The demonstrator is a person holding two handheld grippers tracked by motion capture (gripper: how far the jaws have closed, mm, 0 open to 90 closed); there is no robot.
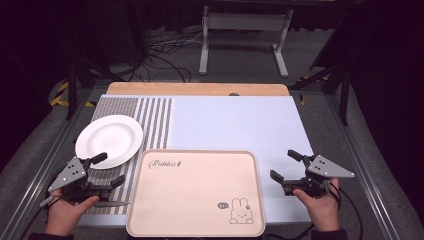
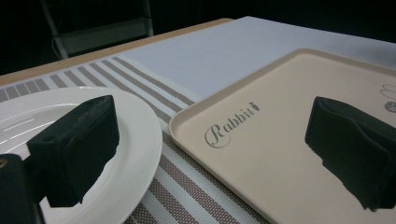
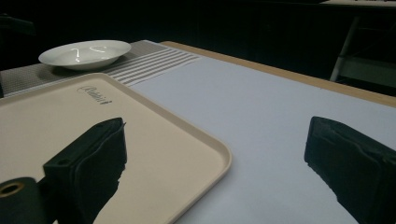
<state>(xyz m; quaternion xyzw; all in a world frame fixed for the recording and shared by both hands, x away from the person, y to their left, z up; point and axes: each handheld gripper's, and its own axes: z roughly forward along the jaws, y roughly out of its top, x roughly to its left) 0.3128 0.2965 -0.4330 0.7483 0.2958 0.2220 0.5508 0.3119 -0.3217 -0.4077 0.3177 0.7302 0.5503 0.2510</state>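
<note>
A white plate [image 1: 109, 140] [image 2: 140, 135] [image 3: 85, 53] lies on the striped mat [image 1: 150, 125] at the left. An empty beige tray [image 1: 195, 192] [image 2: 275, 140] [image 3: 56, 121] with a rabbit drawing [image 1: 241, 211] lies at the front middle. My left gripper [image 1: 109, 170] [image 2: 210, 154] is open, low at the plate's near edge, between plate and tray, with nothing between its jaws. My right gripper [image 1: 286, 165] [image 3: 215, 158] is open just right of the tray, above the white cloth [image 1: 235, 122], holding nothing.
The table's wooden far edge [image 1: 197, 89] runs behind the cloth. On the floor beyond stand a white metal frame [image 1: 244, 30] and loose cables [image 1: 165, 47]. Metal rails [image 1: 50, 145] run along both sides of the table.
</note>
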